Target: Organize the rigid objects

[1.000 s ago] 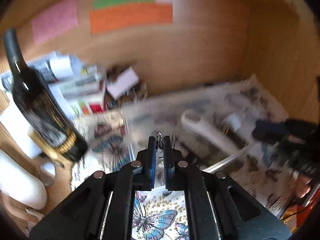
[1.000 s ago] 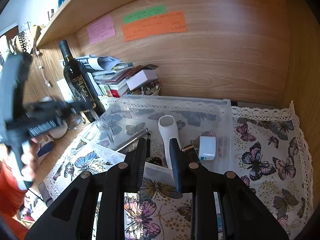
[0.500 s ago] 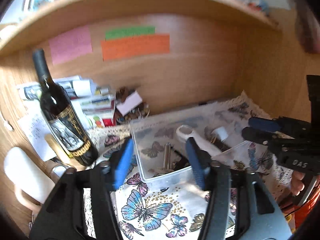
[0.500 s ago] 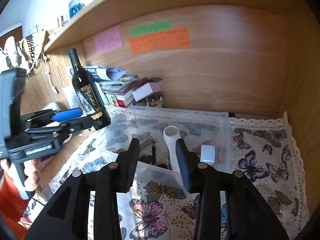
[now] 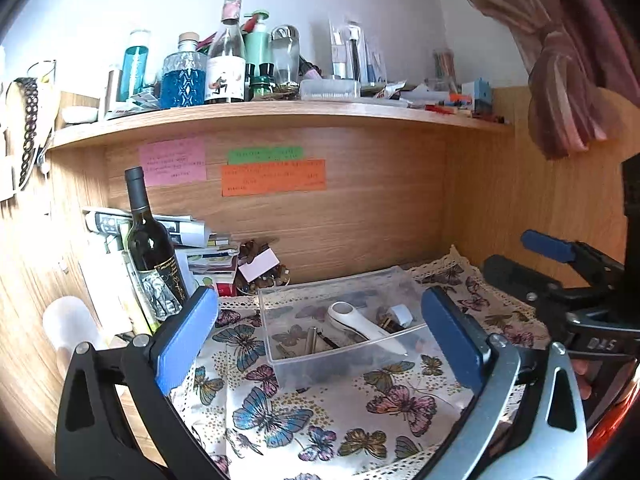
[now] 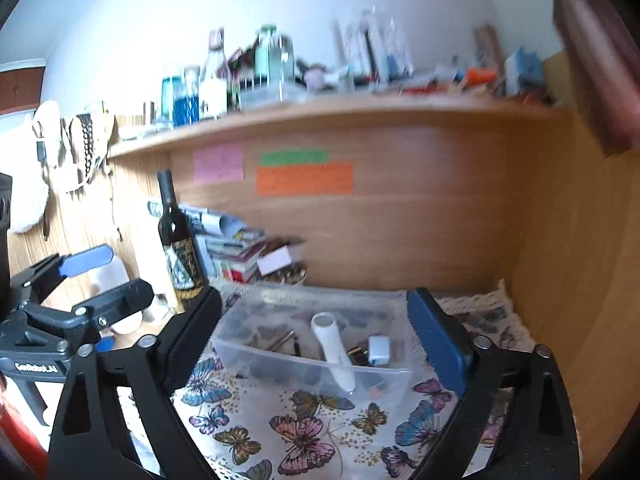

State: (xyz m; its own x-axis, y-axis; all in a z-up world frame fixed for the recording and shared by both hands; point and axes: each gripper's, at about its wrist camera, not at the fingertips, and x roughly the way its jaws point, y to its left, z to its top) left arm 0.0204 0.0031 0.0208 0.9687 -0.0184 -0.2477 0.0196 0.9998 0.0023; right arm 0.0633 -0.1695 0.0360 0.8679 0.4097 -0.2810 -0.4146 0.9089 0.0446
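Observation:
A clear plastic box (image 5: pixel 280 350) sits on a butterfly-print cloth (image 5: pixel 280 412). Inside lie a white handled tool (image 5: pixel 360 326), a metal pen-like piece (image 5: pixel 311 340) and a small white cube (image 5: pixel 402 314). The box (image 6: pixel 394 378) with the white tool (image 6: pixel 332 344) and cube (image 6: pixel 378 350) also shows in the right wrist view. My left gripper (image 5: pixel 320 336) is wide open and empty, pulled back above the cloth. My right gripper (image 6: pixel 314 336) is wide open and empty, also back from the box.
A dark wine bottle (image 5: pixel 154 252) stands left of the box beside stacked magazines (image 5: pixel 200 248) and a small bowl (image 5: pixel 262 276). A wooden back panel with sticky notes (image 5: pixel 272 176) and a wooden side wall (image 6: pixel 580 280) close the nook. A cluttered shelf (image 5: pixel 280 114) runs overhead.
Both grippers have opened wide and drawn back and up from the box. The left gripper was shut over the box one second ago. The shelf above has come into view.

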